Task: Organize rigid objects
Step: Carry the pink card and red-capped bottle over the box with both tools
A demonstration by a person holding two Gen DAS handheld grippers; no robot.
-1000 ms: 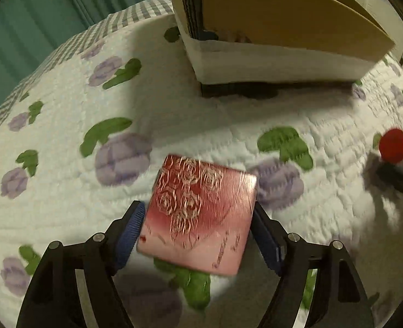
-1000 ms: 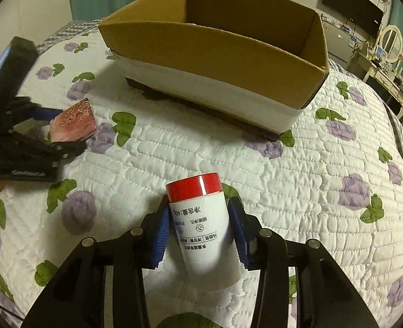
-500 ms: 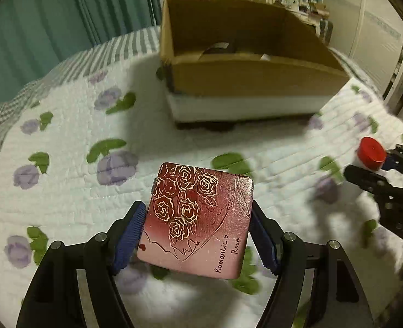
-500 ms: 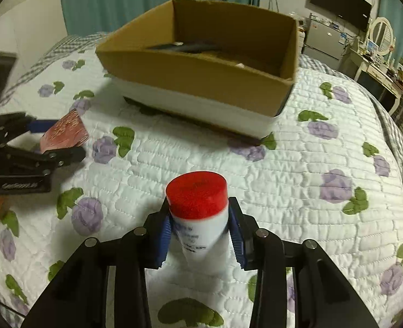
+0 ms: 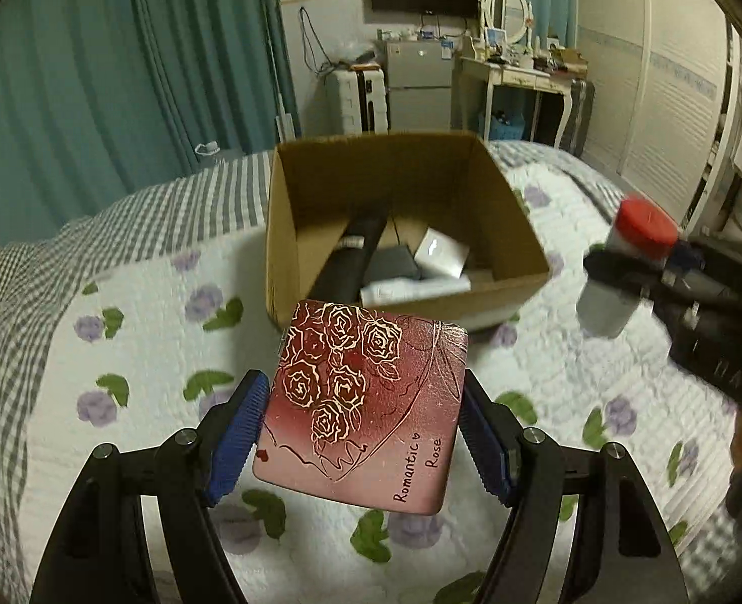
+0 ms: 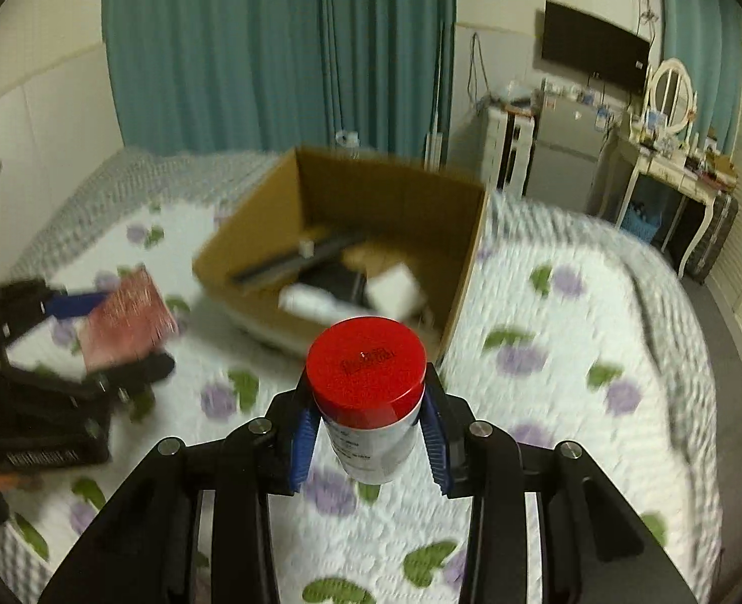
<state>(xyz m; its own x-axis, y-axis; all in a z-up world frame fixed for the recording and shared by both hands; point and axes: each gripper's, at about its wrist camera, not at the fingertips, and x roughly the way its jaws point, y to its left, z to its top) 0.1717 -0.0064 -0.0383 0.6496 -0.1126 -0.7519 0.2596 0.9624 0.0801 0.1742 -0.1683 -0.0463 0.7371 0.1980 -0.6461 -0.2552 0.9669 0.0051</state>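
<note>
My left gripper (image 5: 361, 423) is shut on a flat red tin (image 5: 361, 402) with gold roses and "Romantic Rose" lettering, held above the quilt in front of the open cardboard box (image 5: 517, 231). My right gripper (image 6: 368, 433) is shut on a white bottle (image 6: 371, 443) with a red cap (image 6: 366, 367), held upright above the bed, near the box (image 6: 466, 277). The bottle (image 5: 622, 272) shows at the right of the left wrist view. The tin (image 6: 124, 317) shows at the left of the right wrist view.
The box holds a black tube (image 5: 356, 256), a dark flat item (image 5: 391, 264), a small white box (image 5: 441, 251) and a white bottle (image 6: 315, 302). The floral quilt (image 5: 134, 352) covers the bed. Teal curtains (image 6: 270, 50), a fridge and a dressing table (image 6: 663, 151) stand behind.
Both grippers have risen well above the quilt with their objects, and both views now look down into the box. The box interior has come into sight.
</note>
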